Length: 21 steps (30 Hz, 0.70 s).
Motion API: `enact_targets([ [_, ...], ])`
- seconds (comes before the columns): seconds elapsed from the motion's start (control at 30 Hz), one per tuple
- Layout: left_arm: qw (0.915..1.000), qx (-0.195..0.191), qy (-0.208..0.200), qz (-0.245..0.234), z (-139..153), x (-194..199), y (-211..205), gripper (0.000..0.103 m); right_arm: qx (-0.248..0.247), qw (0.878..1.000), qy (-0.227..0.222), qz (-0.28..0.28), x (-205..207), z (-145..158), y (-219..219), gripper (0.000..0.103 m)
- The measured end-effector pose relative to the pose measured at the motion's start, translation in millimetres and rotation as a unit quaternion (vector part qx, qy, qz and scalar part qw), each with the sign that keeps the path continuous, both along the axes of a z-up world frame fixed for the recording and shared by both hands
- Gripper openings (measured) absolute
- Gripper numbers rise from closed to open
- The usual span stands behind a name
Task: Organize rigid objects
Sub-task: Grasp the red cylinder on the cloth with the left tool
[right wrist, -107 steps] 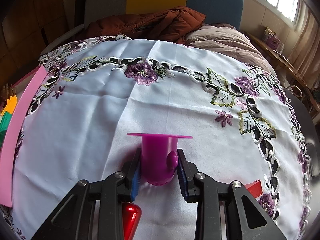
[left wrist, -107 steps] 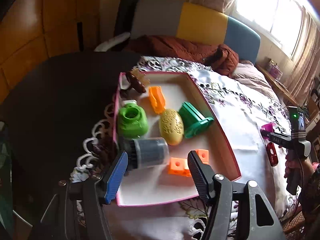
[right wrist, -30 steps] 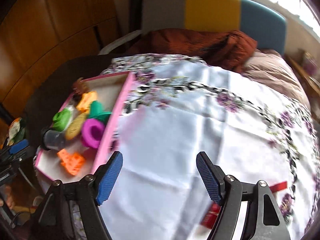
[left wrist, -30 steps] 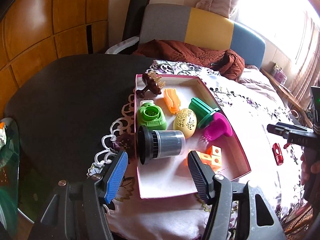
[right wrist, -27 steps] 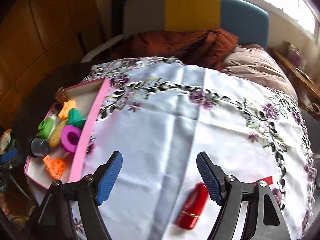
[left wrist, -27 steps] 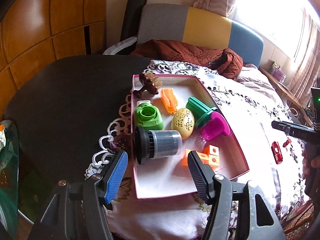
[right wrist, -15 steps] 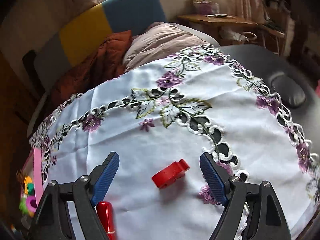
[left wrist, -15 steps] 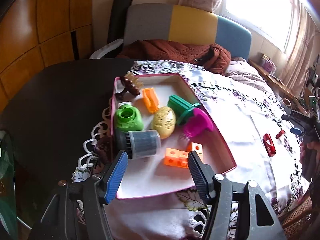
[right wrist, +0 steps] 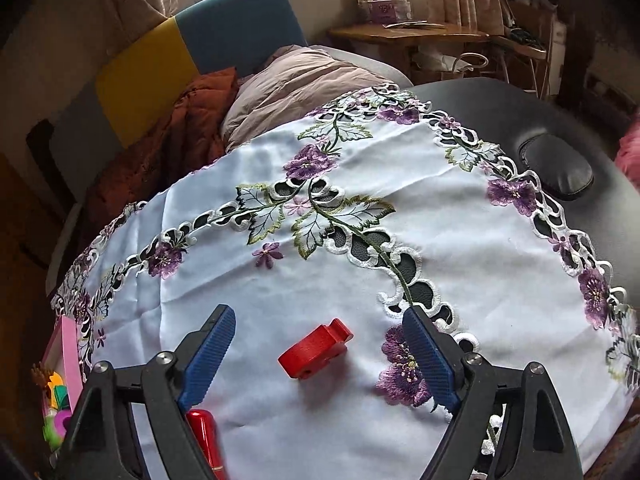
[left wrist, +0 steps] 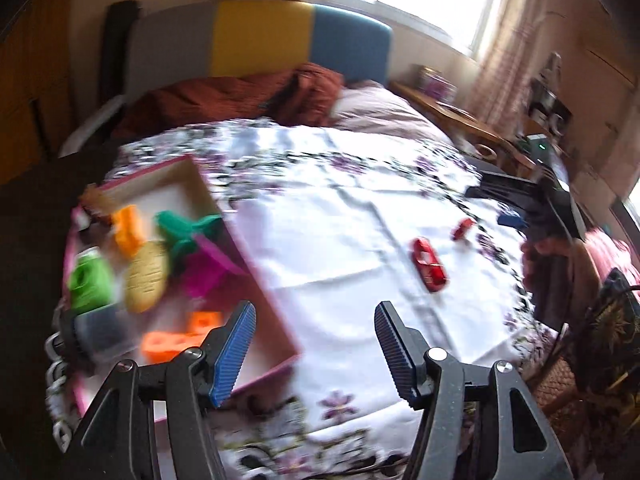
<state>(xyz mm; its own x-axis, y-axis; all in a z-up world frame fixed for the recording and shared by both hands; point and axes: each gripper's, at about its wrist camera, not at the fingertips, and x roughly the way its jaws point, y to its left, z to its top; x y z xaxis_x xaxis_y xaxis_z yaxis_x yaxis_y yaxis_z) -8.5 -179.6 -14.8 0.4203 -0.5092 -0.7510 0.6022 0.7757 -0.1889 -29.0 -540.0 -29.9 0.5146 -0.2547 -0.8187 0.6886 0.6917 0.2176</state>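
Note:
My right gripper hangs over the white embroidered cloth with its jaws opening. A small red block lies on the cloth between its fingers, untouched. A red tube lies beside the left finger. The left wrist view is blurred. There my left gripper is open and holds nothing, over the cloth beside the pink tray. The red tube and the red block lie further right, near the right gripper.
The tray holds a magenta cup, a yellow egg, green, orange and grey pieces. Black tabletop shows beyond the cloth. A sofa with blankets stands behind. A person's hand holds the right gripper.
The magenta cup went from my right gripper into the tray. The right gripper then swung from the tray to the red block and widened. My left gripper swung right, off the tray.

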Motion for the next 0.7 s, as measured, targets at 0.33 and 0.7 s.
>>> enact_targets([
  [0.33,0.9939,0.006,0.035,-0.105,-21.9,-3.1,-95.7,0.049,0.017,1.000,0.007,-0.015,-1.2,-4.0,-7.4,0.086],
  [0.7,0.9874,0.021,0.072,-0.139,-44.3,10.5,-157.9,0.042,0.022,0.999,0.011,-0.021,0.4,-6.2,-11.3,0.086],
])
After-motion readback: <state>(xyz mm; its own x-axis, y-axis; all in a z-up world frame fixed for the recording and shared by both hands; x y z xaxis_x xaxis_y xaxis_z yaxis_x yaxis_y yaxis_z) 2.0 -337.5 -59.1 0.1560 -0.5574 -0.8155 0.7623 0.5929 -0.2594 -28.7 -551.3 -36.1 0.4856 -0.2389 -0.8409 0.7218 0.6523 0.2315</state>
